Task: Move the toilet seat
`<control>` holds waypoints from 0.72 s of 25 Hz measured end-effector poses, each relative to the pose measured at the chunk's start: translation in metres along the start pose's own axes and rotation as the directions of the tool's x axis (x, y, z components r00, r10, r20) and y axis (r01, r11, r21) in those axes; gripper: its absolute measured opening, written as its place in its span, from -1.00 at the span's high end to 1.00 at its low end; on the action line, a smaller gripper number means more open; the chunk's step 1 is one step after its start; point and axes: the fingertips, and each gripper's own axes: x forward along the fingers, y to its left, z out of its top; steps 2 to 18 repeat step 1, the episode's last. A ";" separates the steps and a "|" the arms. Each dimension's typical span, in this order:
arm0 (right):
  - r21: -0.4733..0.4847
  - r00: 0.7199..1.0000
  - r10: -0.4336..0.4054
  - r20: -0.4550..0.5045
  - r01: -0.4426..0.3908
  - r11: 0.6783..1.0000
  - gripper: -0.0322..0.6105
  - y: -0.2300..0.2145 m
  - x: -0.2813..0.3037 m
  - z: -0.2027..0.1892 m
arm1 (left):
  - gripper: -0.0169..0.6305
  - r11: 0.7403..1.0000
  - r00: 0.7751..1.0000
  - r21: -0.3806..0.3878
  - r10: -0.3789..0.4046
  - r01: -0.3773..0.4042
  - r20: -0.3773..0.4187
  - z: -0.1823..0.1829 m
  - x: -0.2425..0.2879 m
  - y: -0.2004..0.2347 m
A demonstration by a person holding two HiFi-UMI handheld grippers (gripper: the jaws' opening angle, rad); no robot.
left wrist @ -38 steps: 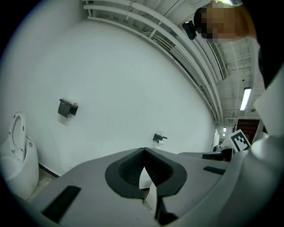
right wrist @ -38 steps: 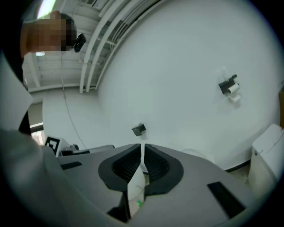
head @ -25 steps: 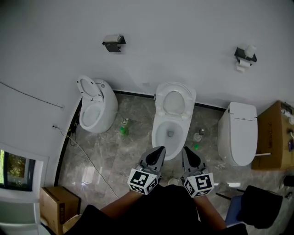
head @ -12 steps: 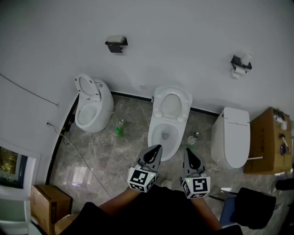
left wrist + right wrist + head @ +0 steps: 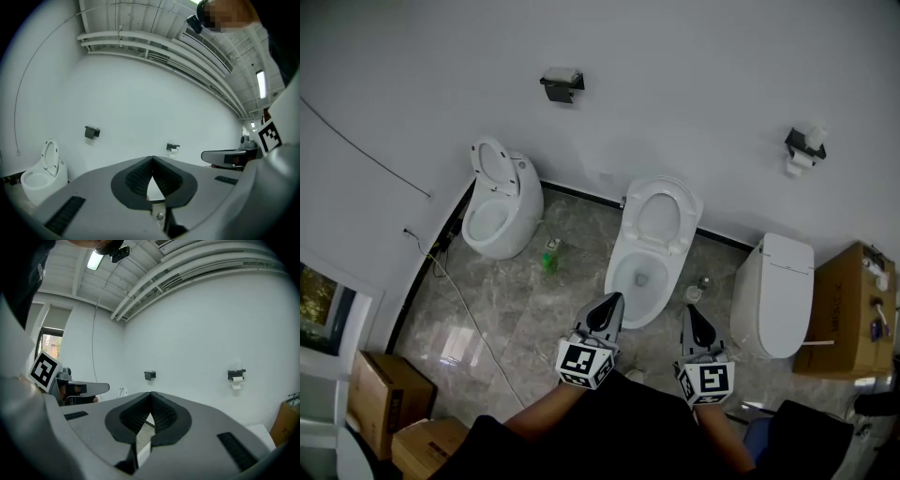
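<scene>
your left tongs and right tongs are both clenched empty, held near the middle toilet, whose seat stands raised.

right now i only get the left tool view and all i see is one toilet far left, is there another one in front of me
observer: yes, a middle toilet stands straight ahead, below your frame, with its seat up
operator: is the other one carrying anything
observer: no, the right tool is shut and empty
operator: any more toilets
observer: a third toilet stands at the far right, closed
</scene>
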 end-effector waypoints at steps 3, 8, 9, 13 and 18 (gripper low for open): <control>0.005 1.000 -0.004 0.002 0.004 1.000 0.81 -0.002 -0.001 -0.002 | 0.91 1.000 1.000 -0.006 0.005 -0.005 -0.001 -0.002 -0.001 0.000; 0.005 1.000 -0.004 0.002 0.004 1.000 0.81 -0.002 -0.001 -0.002 | 0.91 1.000 1.000 -0.006 0.005 -0.005 -0.001 -0.002 -0.001 0.000; 0.005 1.000 -0.004 0.002 0.004 1.000 0.81 -0.002 -0.001 -0.002 | 0.91 1.000 1.000 -0.006 0.005 -0.005 -0.001 -0.002 -0.001 0.000; 0.005 1.000 -0.004 0.002 0.004 1.000 0.81 -0.002 -0.001 -0.002 | 0.91 1.000 1.000 -0.006 0.005 -0.005 -0.001 -0.002 -0.001 0.000; 0.005 1.000 -0.004 0.002 0.004 1.000 0.81 -0.002 -0.001 -0.002 | 0.91 1.000 1.000 -0.006 0.005 -0.005 -0.001 -0.002 -0.001 0.000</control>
